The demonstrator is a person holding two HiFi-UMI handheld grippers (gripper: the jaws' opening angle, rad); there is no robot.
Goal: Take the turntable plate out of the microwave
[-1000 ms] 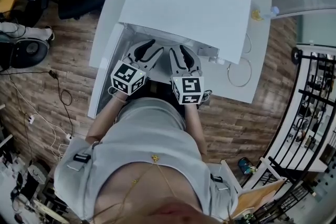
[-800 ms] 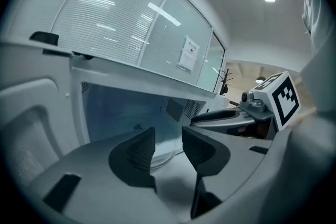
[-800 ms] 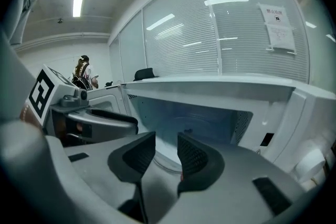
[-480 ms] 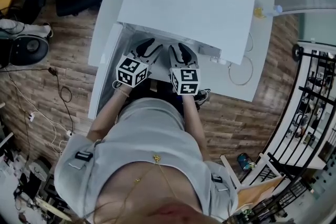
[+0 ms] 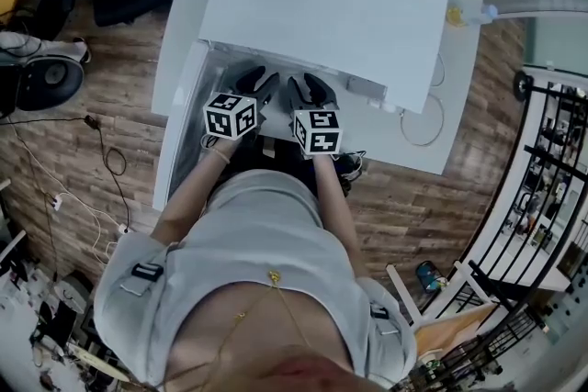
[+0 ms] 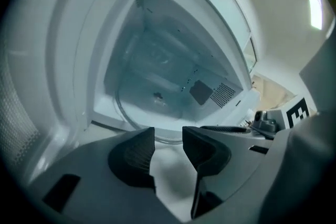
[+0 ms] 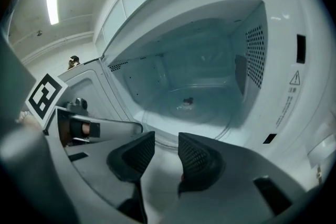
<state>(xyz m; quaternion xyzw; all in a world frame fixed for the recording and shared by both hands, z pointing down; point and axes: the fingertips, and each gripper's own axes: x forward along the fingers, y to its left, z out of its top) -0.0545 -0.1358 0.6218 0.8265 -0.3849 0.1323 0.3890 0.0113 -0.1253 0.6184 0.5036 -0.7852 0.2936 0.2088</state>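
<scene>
The clear glass turntable plate (image 6: pixel 149 105) (image 7: pixel 191 107) lies flat on the floor of the open white microwave (image 5: pixel 322 0). Both grippers are side by side at the oven's mouth, pointing in and down. My left gripper (image 6: pixel 168 135) (image 5: pixel 250 87) is open with nothing between its pads; the plate's near rim lies just past its fingertips. My right gripper (image 7: pixel 166 139) (image 5: pixel 308 92) is open too, its jaws have just been opening a little, and the gap is empty, with the rim right ahead. From the head view the plate is hidden.
The microwave door (image 5: pixel 179 128) hangs open at the left. The oven stands on a white table (image 5: pixel 450 119) with a cable loop (image 5: pixel 418 119) at the right. A fan (image 5: pixel 46 83) sits on the wooden floor at left, and a black rack (image 5: pixel 551 170) at right.
Both grippers have sunk and moved in toward the microwave's opening, and both have rolled a little. Nothing has been taken hold of.
</scene>
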